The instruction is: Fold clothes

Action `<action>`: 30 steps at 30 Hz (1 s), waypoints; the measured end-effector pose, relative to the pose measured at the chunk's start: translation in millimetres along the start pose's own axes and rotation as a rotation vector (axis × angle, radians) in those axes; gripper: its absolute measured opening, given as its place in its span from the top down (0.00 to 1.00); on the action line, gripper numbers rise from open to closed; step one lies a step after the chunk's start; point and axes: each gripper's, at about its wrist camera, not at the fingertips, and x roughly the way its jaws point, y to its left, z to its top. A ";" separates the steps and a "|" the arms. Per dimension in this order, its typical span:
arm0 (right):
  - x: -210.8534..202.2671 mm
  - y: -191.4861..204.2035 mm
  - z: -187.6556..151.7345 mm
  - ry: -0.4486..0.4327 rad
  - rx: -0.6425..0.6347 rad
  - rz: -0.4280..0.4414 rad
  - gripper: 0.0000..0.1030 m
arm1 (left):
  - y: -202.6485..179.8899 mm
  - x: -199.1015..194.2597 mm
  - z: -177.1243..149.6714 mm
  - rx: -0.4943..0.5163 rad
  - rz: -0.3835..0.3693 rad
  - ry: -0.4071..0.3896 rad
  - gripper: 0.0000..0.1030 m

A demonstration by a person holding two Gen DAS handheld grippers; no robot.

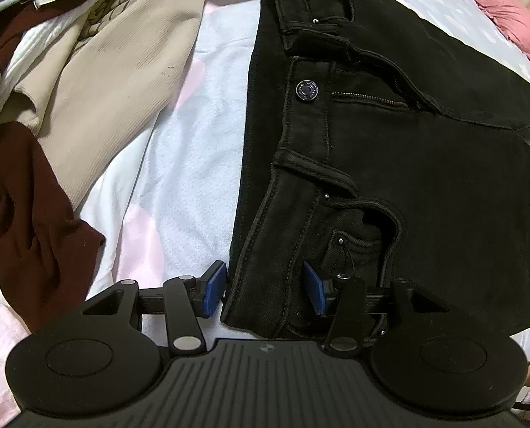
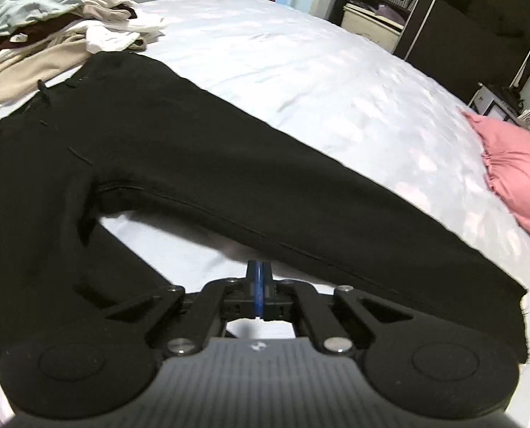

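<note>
Black jeans (image 1: 389,164) lie on the bed, with the waistband, button and zip showing in the left wrist view. My left gripper (image 1: 265,287) points down over the near waistband corner. It stands open: one blue pad (image 1: 215,285) is just off the fabric's edge and the other rests over the pocket area. In the right wrist view the jeans (image 2: 200,157) spread into two legs. My right gripper (image 2: 259,265) is shut, and its tips pinch the lower edge of the far leg, which hangs slightly off the sheet with a shadow under it.
A heap of clothes (image 1: 68,82), cream, maroon and striped, lies left of the jeans, and the clothes heap (image 2: 61,25) sits at the bed's far left corner. A pink pillow (image 2: 518,174) is at the right. The pale blue sheet (image 2: 300,71) stretches beyond; shelves and a dark wardrobe stand behind.
</note>
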 end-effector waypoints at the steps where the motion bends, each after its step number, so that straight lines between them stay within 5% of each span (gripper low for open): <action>1: -1.8 -5.6 -1.3 0.001 0.024 -0.003 1.00 | 6.8 -7.3 -7.8 0.000 -0.001 0.000 0.56; 5: -10.2 -37.8 -20.9 0.011 0.171 -0.065 0.97 | 9.9 -11.6 -10.8 -0.005 -0.005 -0.002 0.56; 12: -48.4 -115.4 -105.3 0.101 0.527 -0.294 0.95 | 8.6 -22.3 -16.7 0.008 0.006 -0.015 0.57; 18: -84.2 -146.0 -165.7 0.124 0.682 -0.395 0.95 | -6.4 -53.6 -20.7 0.087 0.013 -0.094 0.60; 28: -104.5 -160.0 -200.8 0.119 0.833 -0.467 0.94 | -78.6 -87.5 -53.6 0.554 0.161 -0.215 0.54; 30: -108.3 -161.9 -205.7 0.113 0.844 -0.478 0.80 | -88.0 -92.7 -59.8 0.614 0.189 -0.237 0.55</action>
